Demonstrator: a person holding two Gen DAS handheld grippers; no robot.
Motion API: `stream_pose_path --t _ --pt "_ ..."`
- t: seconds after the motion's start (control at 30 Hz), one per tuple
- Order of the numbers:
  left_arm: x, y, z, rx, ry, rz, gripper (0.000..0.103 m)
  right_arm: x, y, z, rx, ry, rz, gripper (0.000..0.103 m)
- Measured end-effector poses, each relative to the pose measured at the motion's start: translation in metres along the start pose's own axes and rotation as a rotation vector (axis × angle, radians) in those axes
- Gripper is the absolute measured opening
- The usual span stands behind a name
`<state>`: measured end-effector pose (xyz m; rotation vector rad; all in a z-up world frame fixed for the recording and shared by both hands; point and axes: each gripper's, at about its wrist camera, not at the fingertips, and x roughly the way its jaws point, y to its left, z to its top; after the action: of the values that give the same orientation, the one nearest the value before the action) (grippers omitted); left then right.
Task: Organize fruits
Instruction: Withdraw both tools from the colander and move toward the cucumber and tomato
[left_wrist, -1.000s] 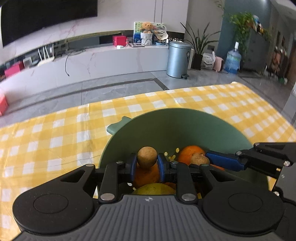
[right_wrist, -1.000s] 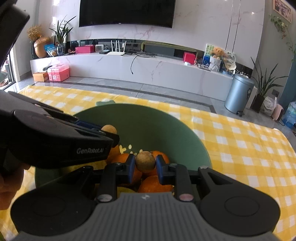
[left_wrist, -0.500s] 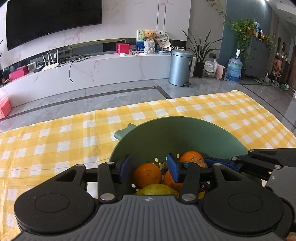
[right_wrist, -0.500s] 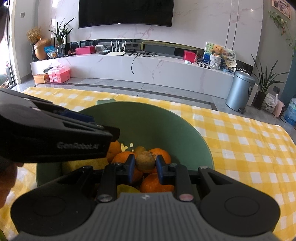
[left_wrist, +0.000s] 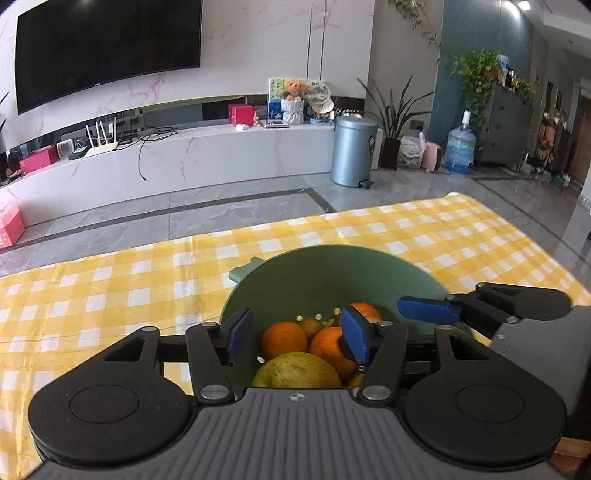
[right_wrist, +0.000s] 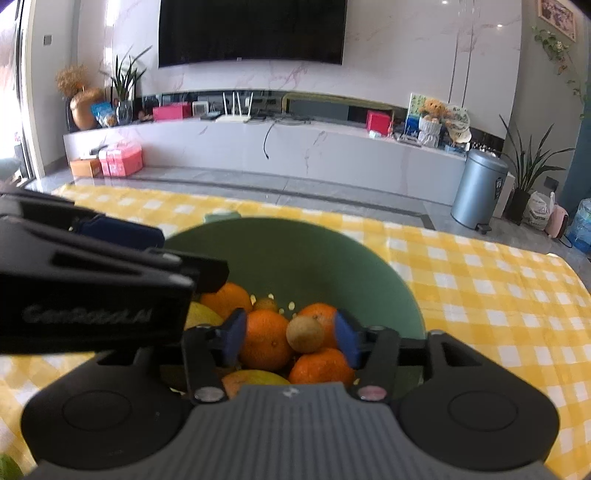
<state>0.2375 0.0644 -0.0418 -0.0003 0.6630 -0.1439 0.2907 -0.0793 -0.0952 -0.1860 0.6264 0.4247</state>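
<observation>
Left wrist view first: the left tongs (left_wrist: 297, 334) are seen over the green bowl (left_wrist: 325, 273), jaws opening and pretty wide by now, nothing pinched between the blue pads (left_wrist: 240, 334). Inside the bowl, oranges (left_wrist: 283, 339) are piled with a yellowish-green fruit (left_wrist: 297, 371) at the near side, and a small brown fruit (left_wrist: 309, 325) is tucked behind them. The right tongs (left_wrist: 424, 310) are poked in over the bowl's right rim. The bowl is parked on the yellow checked table (left_wrist: 110, 288). Right wrist view: the right tongs (right_wrist: 290, 339) are opening too, and a small round brown fruit (right_wrist: 306, 335) is seen between the pads without being pressed, on top of the oranges (right_wrist: 266, 339) in the bowl (right_wrist: 314, 258). The left tongs (right_wrist: 110, 280) are seen over the bowl's left rim.
</observation>
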Motion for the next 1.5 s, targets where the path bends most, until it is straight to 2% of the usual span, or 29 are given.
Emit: stream_pose_path --t 0.07,0.33,0.6,0.8,0.93,1.13,1.27,1.5 --pt "-0.009 -0.001 0.001 -0.010 -0.010 0.001 0.066 -0.006 0.001 0.000 0.002 -0.020 -0.003 0.061" --pt "-0.045 -0.007 -0.002 -0.051 -0.048 0.016 0.067 -0.037 0.002 -0.007 0.023 -0.064 -0.008 0.069" --pt "-0.074 -0.009 -0.019 -0.109 0.020 0.038 0.067 -0.078 0.009 -0.013 0.027 -0.112 0.001 0.072" --pt "-0.096 -0.012 -0.035 -0.129 0.062 0.043 0.067 -0.102 0.019 -0.025 0.005 -0.101 0.013 0.073" --pt "-0.107 -0.018 -0.041 -0.126 0.132 0.047 0.067 -0.112 0.015 -0.038 0.041 -0.048 0.036 0.073" --pt "-0.113 -0.018 -0.052 -0.184 0.237 0.053 0.067 -0.122 0.006 -0.063 0.133 0.095 0.095 0.073" --pt "-0.111 -0.012 -0.067 -0.293 0.322 0.085 0.066 -0.126 0.004 -0.073 0.175 0.140 0.131 0.073" --pt "-0.111 -0.001 -0.096 -0.485 0.388 0.178 0.065 -0.130 0.002 -0.088 0.210 0.185 0.183 0.072"
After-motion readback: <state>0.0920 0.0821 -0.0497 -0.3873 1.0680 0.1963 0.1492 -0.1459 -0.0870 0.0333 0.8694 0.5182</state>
